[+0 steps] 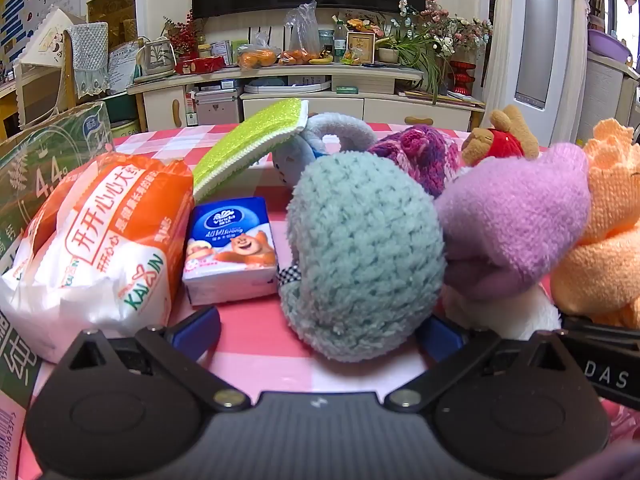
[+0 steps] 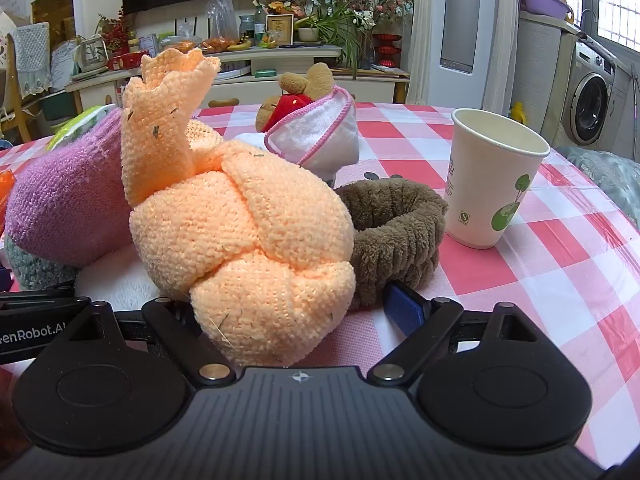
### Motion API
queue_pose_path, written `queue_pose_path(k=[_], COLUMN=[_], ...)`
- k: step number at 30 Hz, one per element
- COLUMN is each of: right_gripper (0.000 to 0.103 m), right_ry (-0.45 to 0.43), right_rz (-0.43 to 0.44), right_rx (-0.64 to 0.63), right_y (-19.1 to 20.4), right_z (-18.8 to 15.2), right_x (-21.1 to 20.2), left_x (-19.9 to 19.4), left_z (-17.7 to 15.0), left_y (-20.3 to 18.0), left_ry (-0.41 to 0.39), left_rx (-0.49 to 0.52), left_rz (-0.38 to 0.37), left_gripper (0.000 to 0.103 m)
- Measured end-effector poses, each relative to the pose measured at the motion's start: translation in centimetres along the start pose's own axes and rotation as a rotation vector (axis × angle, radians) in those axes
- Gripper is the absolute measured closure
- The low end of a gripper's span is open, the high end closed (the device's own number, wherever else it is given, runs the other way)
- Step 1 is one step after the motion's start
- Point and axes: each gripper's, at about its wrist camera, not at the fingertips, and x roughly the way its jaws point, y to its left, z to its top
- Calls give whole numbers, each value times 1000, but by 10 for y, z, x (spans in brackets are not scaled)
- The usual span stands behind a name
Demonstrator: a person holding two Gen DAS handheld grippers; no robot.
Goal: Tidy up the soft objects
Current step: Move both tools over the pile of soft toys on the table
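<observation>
Nearby paper cup (image 2: 494,184) beside brown headband (image 2: 394,228); tissue pack (image 1: 232,250) left

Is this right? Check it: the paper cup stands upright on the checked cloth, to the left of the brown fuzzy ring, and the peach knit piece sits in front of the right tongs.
One thing is wrong: the paper cup stands to the right of the brown fuzzy ring, not the left. The right wrist view shows it. The cup is upright on the checked cloth, and the peach knit piece does sit in front of the right tongs.

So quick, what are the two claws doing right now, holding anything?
Left gripper: open, teal knit between the fingers, not squeezed.
Right gripper: open, orange knit between the fingers, not squeezed.
</observation>
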Motion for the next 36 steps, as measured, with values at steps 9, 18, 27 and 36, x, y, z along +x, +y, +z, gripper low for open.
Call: queue_pose_path(k=[9,18,27,36], right_gripper=[0,0,0,0], right_ry=[7,59,20,-62], right_rz=[20,31,52,51], right_rx=[-13,-29,-16,-27], right_y=[-1,-2,-1,-2], right_z=[-7,-12,-23,-31], right_x=[-8,-20,-40,-63], left_x=[-1,-24,-57,-101], left_z=[-1,-18,-15,-6], left_y=[1,9,35,44], left_ry=[15,32,6,-65], left_rx=[13,55,79,107], left_rz=[-11,-58,-45,-58], left_gripper=[0,1,1,1])
